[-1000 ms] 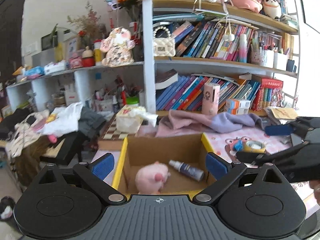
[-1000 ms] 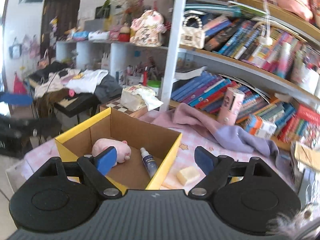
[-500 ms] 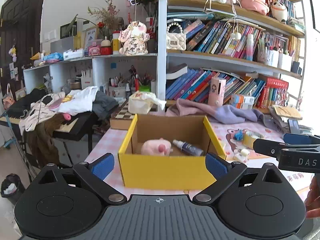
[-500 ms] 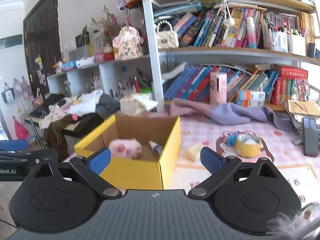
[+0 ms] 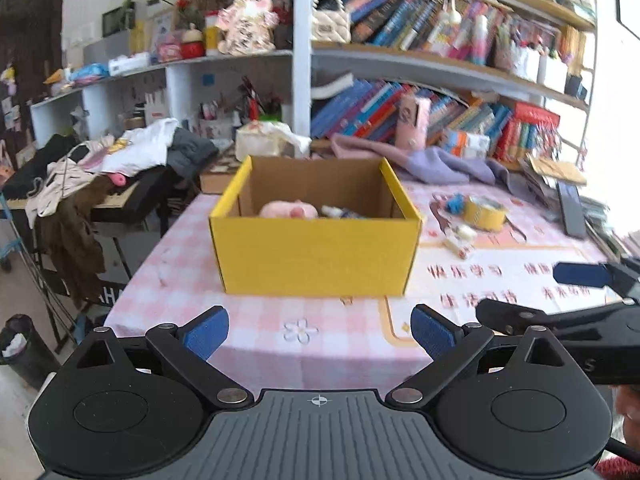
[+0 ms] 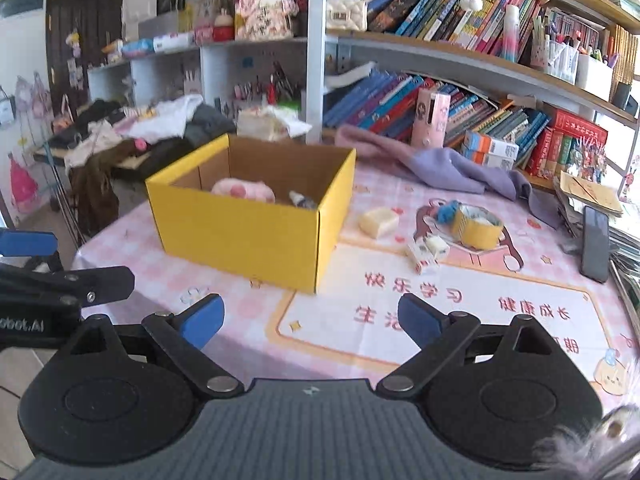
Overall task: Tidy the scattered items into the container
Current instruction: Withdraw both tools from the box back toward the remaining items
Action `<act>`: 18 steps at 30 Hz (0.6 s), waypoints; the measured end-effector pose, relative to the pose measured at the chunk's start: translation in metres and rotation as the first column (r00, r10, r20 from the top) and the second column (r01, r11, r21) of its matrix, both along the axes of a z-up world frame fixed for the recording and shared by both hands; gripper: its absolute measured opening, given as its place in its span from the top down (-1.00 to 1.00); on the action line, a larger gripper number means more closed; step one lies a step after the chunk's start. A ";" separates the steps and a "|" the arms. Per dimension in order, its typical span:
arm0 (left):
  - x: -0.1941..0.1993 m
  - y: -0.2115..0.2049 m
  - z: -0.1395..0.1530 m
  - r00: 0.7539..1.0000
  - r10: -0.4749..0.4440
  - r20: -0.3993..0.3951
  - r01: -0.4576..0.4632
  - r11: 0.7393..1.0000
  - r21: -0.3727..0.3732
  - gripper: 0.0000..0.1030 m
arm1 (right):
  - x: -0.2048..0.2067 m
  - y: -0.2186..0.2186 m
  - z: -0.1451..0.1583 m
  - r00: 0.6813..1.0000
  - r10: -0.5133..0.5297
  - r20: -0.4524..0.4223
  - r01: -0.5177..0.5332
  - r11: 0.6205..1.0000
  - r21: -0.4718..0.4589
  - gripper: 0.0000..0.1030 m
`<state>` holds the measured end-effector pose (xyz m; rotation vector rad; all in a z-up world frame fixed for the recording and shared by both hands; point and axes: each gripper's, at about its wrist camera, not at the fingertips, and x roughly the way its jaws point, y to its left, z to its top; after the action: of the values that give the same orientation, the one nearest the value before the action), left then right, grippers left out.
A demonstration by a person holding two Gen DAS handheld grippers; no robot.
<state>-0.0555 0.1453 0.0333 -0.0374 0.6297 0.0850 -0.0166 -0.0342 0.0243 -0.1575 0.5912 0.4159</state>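
Observation:
A yellow cardboard box [image 5: 316,256] [image 6: 240,232] stands on the pink checked tablecloth. Inside lie a pink plush toy [image 5: 288,210] [image 6: 242,191] and a small spray bottle [image 5: 340,212] [image 6: 303,201]. To its right on the cloth lie a pale yellow block [image 6: 378,221], a yellow tape roll [image 6: 478,227] [image 5: 484,213], a blue fuzzy item [image 6: 446,211] and small white pieces [image 6: 426,252] [image 5: 460,240]. My left gripper [image 5: 320,332] is open and empty, in front of the box. My right gripper [image 6: 310,318] is open and empty, near the table's front edge.
A purple cloth [image 6: 448,164] lies at the back of the table. A black phone [image 6: 596,238] lies at the right by a stack of papers. Bookshelves stand behind. A clothes-covered stand [image 5: 100,168] and a black bin [image 5: 20,344] are at the left.
Both grippers have pulled back from the box toward the table's front edge. The box looks farther away now. Its contents have not moved.

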 end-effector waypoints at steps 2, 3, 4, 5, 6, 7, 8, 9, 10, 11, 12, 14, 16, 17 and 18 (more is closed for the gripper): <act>-0.004 0.001 -0.003 1.000 0.003 -0.015 -0.003 1.000 -0.005 -0.92 | -0.001 0.001 -0.002 1.000 0.002 -0.019 -0.002 1.000 -0.002 -0.84; -0.006 0.002 -0.005 1.000 0.008 -0.021 -0.008 1.000 -0.012 -0.92 | -0.002 0.003 -0.004 1.000 0.006 -0.028 -0.006 1.000 -0.001 -0.84; -0.008 0.004 -0.006 0.999 0.014 -0.029 -0.015 1.000 -0.020 -0.92 | -0.003 0.004 -0.005 0.999 0.011 -0.038 -0.011 1.000 -0.003 -0.85; -0.010 0.006 -0.007 0.999 0.021 -0.035 -0.022 0.999 -0.027 -0.92 | -0.003 0.005 -0.006 0.999 0.017 -0.047 -0.017 1.000 -0.004 -0.85; -0.012 0.008 -0.008 0.999 0.029 -0.042 -0.031 0.999 -0.033 -0.92 | -0.004 0.007 -0.006 0.998 0.024 -0.057 -0.025 1.000 -0.006 -0.85; -0.013 0.010 -0.009 0.998 0.038 -0.048 -0.040 0.999 -0.038 -0.92 | -0.005 0.008 -0.007 0.997 0.030 -0.064 -0.031 1.000 -0.007 -0.86; -0.015 0.012 -0.010 0.998 0.044 -0.052 -0.047 0.998 -0.043 -0.92 | -0.005 0.009 -0.006 0.997 0.035 -0.069 -0.035 0.999 -0.008 -0.86; -0.017 0.014 -0.011 0.997 0.050 -0.054 -0.052 0.997 -0.048 -0.92 | -0.006 0.010 -0.006 0.997 0.039 -0.073 -0.039 0.999 -0.011 -0.87; -0.018 0.015 -0.012 0.997 0.054 -0.056 -0.056 0.997 -0.053 -0.92 | -0.005 0.011 -0.005 0.996 0.043 -0.075 -0.044 0.999 -0.013 -0.88; -0.019 0.017 -0.012 0.997 0.057 -0.058 -0.060 0.997 -0.055 -0.92 | -0.005 0.012 -0.005 0.996 0.047 -0.078 -0.048 0.999 -0.016 -0.88; -0.021 0.018 -0.013 0.996 0.060 -0.060 -0.063 0.997 -0.055 -0.92 | -0.006 0.014 -0.005 0.995 0.050 -0.081 -0.052 0.998 -0.019 -0.89; -0.023 0.018 -0.014 0.996 0.068 -0.056 -0.070 0.997 -0.038 -0.92 | -0.007 0.016 -0.005 0.995 0.059 -0.085 -0.062 0.998 -0.027 -0.89; -0.026 0.016 -0.014 0.996 0.073 -0.044 -0.073 0.997 -0.006 -0.92 | -0.009 0.018 -0.005 0.994 0.070 -0.084 -0.073 0.997 -0.039 -0.89; -0.026 0.015 -0.013 0.996 0.073 -0.041 -0.073 0.997 0.000 -0.92 | -0.009 0.019 -0.004 0.994 0.073 -0.081 -0.077 0.996 -0.045 -0.89; -0.027 0.015 -0.013 0.997 0.072 -0.041 -0.072 0.997 -0.003 -0.92 | -0.010 0.019 -0.005 0.994 0.075 -0.077 -0.079 0.995 -0.052 -0.89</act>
<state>-0.0820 0.1602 0.0199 -0.0631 0.6694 0.1542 -0.0270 -0.0148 0.0194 -0.2190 0.6723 0.4819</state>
